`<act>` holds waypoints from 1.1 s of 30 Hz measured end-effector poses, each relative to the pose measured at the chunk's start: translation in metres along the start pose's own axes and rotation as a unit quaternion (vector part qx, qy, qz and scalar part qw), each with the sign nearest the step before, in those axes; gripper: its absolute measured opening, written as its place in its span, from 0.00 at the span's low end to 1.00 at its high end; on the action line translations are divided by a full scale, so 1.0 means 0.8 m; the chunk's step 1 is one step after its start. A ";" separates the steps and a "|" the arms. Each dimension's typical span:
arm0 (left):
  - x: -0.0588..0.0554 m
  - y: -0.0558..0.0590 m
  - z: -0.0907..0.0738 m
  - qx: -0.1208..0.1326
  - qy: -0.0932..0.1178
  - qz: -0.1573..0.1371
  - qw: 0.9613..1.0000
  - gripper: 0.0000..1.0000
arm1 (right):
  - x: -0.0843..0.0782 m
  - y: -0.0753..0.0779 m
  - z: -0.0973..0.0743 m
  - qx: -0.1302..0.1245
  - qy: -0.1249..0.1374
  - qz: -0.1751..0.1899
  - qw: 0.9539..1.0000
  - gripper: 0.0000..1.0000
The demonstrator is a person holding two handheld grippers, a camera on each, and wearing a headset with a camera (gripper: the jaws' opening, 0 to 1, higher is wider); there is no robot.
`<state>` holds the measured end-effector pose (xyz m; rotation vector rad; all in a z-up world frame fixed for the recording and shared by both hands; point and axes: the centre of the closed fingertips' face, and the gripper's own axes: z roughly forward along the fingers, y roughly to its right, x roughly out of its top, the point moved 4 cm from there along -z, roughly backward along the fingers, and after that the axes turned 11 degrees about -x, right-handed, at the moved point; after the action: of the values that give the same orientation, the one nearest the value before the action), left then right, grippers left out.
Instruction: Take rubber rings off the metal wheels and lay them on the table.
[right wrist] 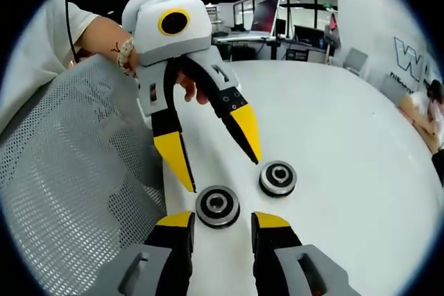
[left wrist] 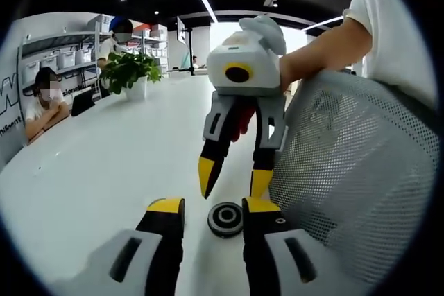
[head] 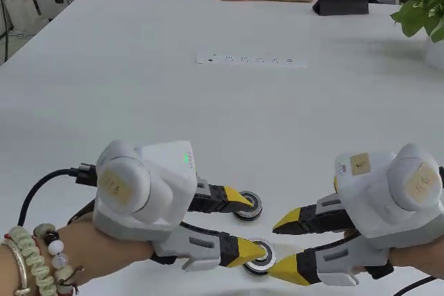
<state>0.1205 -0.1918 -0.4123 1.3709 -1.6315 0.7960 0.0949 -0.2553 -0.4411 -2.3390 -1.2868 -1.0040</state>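
The head view looks down over the white table (head: 208, 102), with the left gripper (head: 257, 228) at 7 o'clock and the right gripper (head: 276, 251) at 5. Both gripper views sit low and close over the tabletop, facing each other, and share the nearer metal wheel (head: 261, 257).

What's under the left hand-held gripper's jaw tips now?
A metal wheel at each tip of the left hand-held gripper: far wheel, near wheel, both on the table. The tips cover each wheel's left side; contact cannot be told.
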 end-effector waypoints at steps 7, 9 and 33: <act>-0.012 0.004 0.012 -0.013 -0.018 0.017 1.000 0.23 | -0.006 -0.006 0.006 0.007 -0.008 0.003 1.000 0.27; -0.014 0.004 0.015 -0.014 -0.021 0.018 1.000 0.23 | -0.007 -0.008 0.007 0.010 -0.010 0.003 1.000 0.26; -0.025 0.010 0.025 -0.023 -0.032 0.058 0.998 0.06 | -0.004 -0.004 0.011 -0.001 -0.003 0.015 1.000 0.22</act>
<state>0.1094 -0.1985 -0.4387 1.2919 -1.7815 0.7841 0.0946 -0.2510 -0.4500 -2.3577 -1.2484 -0.9903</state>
